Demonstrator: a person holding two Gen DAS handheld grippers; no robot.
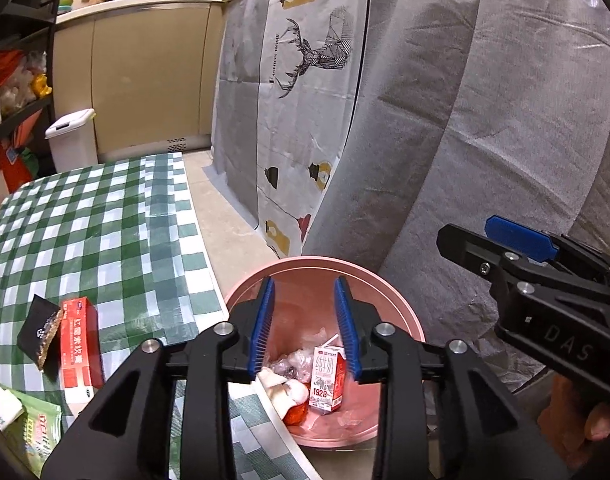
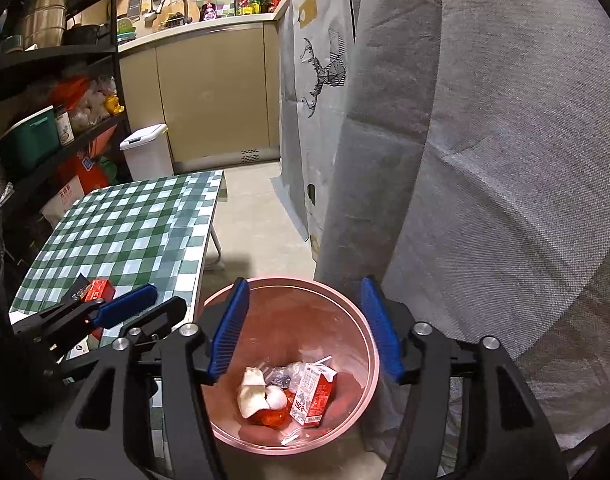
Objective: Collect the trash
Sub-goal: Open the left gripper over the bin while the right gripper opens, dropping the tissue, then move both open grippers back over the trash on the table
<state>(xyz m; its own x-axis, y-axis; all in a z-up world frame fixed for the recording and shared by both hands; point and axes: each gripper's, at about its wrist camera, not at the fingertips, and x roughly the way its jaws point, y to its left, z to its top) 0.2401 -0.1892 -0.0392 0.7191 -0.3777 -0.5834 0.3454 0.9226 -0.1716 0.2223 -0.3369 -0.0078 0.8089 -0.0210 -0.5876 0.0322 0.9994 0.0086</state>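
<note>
**Inspector:** Position of the grippers?

**Assistant:** Both hang over the pink bin (image 2: 265, 292), which stands on the floor just beside the checked table (image 1: 105, 216). The left gripper (image 1: 305, 328) has its jaws apart, nothing between the pads. The right gripper (image 2: 305, 332) is spread wider, also empty.

**Inspector:** And the trash?

**Assistant:** In the bin's bottom: a milk carton (image 2: 315, 398), white crumpled paper (image 2: 253, 394) and clear wrappers. A red box (image 1: 79, 344) and a black packet (image 1: 39, 330) lie on the table.
</note>
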